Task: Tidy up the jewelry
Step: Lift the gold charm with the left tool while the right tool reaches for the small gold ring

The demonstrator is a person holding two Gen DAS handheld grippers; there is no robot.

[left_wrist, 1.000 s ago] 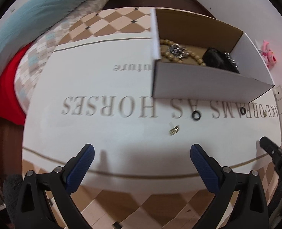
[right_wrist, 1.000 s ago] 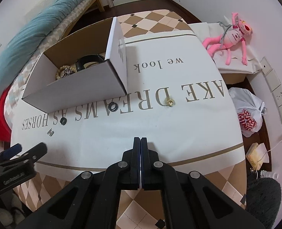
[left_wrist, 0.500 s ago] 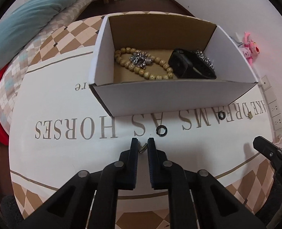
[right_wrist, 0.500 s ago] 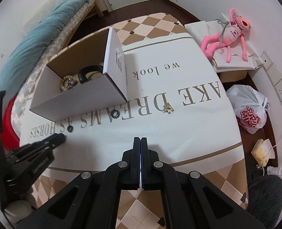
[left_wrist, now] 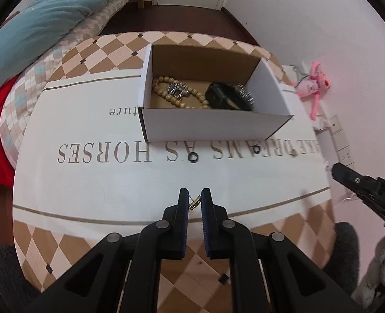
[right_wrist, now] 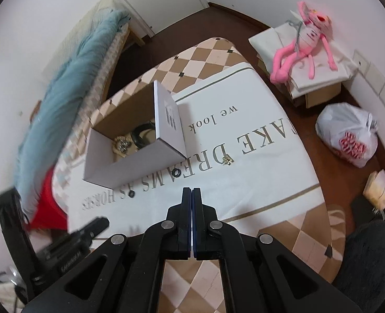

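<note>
My left gripper is shut on a small gold earring, held above the white cloth near its front stripe. Beyond it stands an open white cardboard box holding a wooden bead necklace, a silver brooch and a black bracelet. On the cloth in front of the box lie two black rings and a gold earring. In the right wrist view my right gripper is shut with nothing in it, above the cloth short of a black ring and the gold earring.
A white cloth with grey lettering covers a checked table. A bed with a blue quilt lies at left. A pink plush toy on a box and a white plastic bag sit on the floor at right.
My left gripper went from wide open to shut on the gold earring and lifted it off the cloth. My right gripper rose and rolled, staying shut.
</note>
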